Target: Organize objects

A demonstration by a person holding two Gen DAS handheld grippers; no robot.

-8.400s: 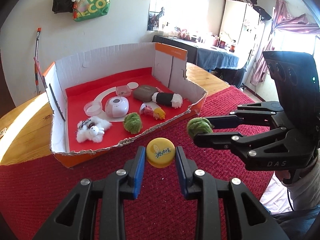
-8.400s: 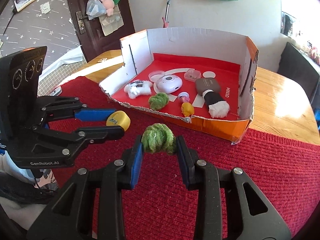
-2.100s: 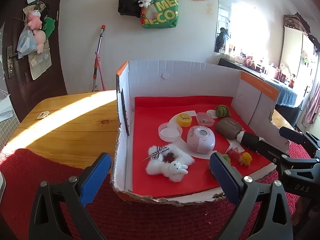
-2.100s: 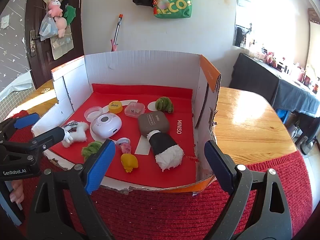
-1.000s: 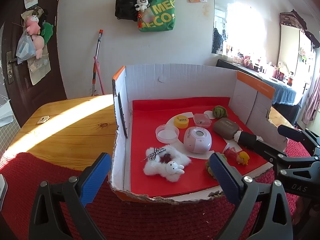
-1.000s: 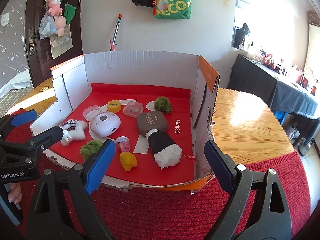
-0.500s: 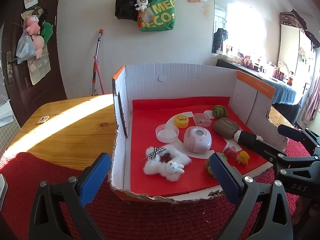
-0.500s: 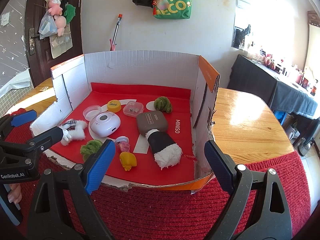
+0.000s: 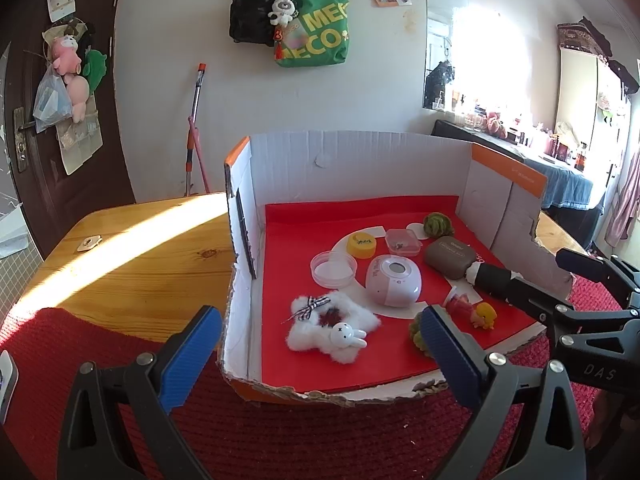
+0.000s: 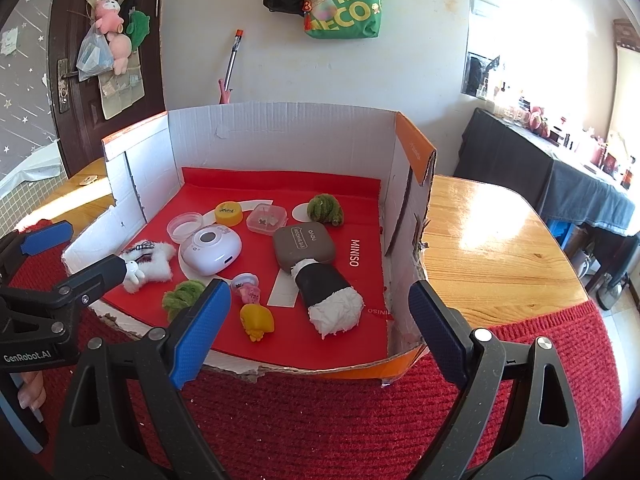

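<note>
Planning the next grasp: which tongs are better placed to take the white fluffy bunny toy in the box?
Left, probably. The left tongs, open and empty, face the bunny toy almost directly. The right tongs, also open, face the box's opposite side.

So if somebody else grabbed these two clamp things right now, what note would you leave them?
Left gripper: open, empty, held in front of the cardboard box.
Right gripper: open, empty, also at the box's torn front edge.
In the box, on its red floor: yellow cap and one green pom-pom toward the back, a second green pom-pom near the front, along with other small items.
Done: nothing loose shows on the red mat outside the box.
Left: probably nothing, or only tidying inside the box.
</note>
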